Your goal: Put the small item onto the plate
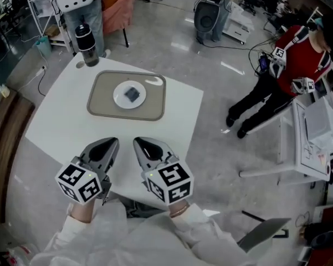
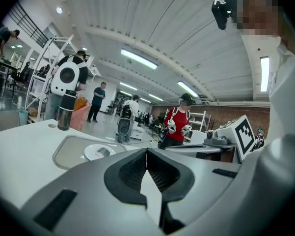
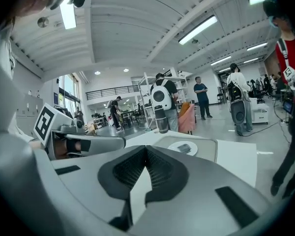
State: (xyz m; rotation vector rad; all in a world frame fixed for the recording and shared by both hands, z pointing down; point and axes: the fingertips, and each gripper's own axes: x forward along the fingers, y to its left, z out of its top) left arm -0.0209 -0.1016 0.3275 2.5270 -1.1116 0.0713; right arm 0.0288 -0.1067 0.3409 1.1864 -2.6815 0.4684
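Ok, jaws first: left gripper has its jaws fully together, pads meeting, nothing between them. Right gripper is the same, closed and empty. Both are held side by side over the near edge of the tabletop, tips aimed toward the tray, clear of it and touching nothing. The marker cubes sit at the hand end, white sleeves behind them.

Surface: white tabletop, seen corner-on from the head view. The beige rounded-rectangle tray lies near its middle. A white round plate sits centred in the tray. A dark bottle stands upright at the far corner, off the tray.

Room: grey polished floor with glare patches, open workshop with ceiling strip lights and racks. A person in a red top stands to the right beside another white table, and more people are further back.

Task thing: the small item is already on the plate, about at its centre, lying flat. It's dark grey and looks roughly square from above, corners turned diagonal to the tray edges. No clear long axis at this resolution. It's well apart from both grippers.
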